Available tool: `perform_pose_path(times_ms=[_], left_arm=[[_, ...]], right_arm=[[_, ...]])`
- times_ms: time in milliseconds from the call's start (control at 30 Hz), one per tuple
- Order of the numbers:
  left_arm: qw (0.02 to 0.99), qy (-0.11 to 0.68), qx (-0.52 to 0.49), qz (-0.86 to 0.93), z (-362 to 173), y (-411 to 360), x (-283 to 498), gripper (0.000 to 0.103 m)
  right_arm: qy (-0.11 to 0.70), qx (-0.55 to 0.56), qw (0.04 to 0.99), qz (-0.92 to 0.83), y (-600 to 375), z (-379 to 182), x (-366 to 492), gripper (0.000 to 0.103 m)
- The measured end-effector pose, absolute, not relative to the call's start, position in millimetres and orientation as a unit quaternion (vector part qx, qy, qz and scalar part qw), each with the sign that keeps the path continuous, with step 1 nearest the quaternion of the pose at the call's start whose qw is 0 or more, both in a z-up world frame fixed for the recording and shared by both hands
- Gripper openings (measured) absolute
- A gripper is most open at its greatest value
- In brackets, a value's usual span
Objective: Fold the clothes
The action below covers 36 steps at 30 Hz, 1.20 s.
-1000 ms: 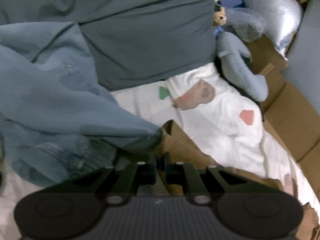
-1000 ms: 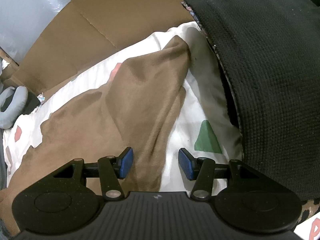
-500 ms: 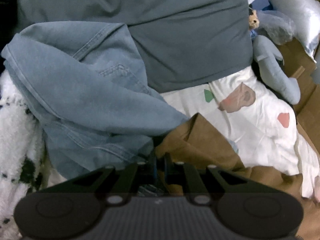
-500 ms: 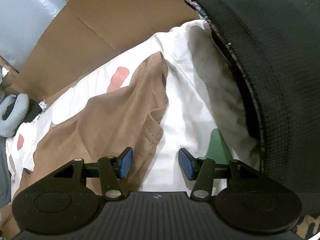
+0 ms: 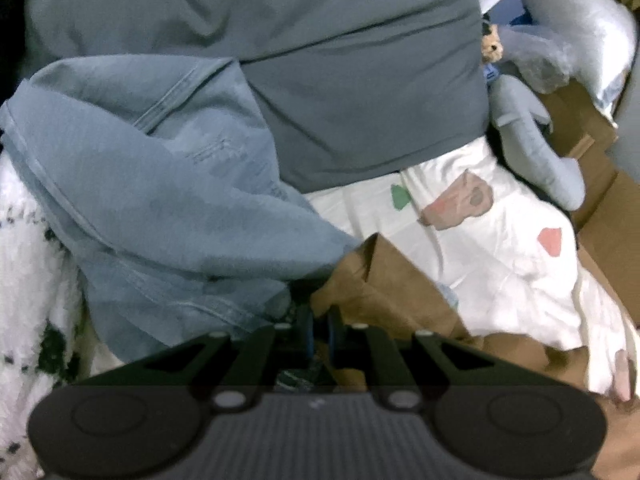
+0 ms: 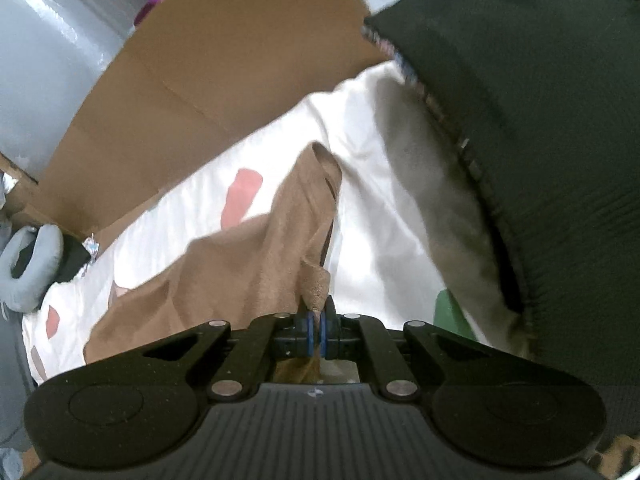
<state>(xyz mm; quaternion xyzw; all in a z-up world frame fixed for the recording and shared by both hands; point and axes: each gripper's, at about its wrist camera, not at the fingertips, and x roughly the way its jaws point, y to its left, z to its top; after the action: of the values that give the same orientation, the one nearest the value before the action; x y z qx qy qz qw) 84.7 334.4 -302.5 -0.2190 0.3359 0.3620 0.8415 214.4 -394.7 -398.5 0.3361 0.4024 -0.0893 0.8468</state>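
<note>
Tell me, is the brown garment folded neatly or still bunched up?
Bunched up. The brown garment lies rumpled on the white sheet, one pinched edge rising into the right tongs.

Bedroom: printed bedsheet [image 5: 500,264], heaped clothes [image 5: 168,200]

Two wrist views, aimed steeply down at close range

The brown garment [image 5: 396,292] [image 6: 240,264] on the white patterned sheet [image 5: 500,248] [image 6: 376,216] is shared from opposite ends.
</note>
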Motion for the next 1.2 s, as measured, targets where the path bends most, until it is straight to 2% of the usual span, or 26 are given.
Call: perform_pose_path(times_ms=[467,1200], left_arm=[[0.842,0.347,-0.243,0.333,-284,327,56,0.007],[0.78,0.41,-0.292,0.372,-318,312,-44,0.007]], right_arm=[[0.417,0.312,0.842,-0.14,-415,-346,158,0.001],[0.478,0.334,0.786,-0.203,-414,-377,50,0.001]])
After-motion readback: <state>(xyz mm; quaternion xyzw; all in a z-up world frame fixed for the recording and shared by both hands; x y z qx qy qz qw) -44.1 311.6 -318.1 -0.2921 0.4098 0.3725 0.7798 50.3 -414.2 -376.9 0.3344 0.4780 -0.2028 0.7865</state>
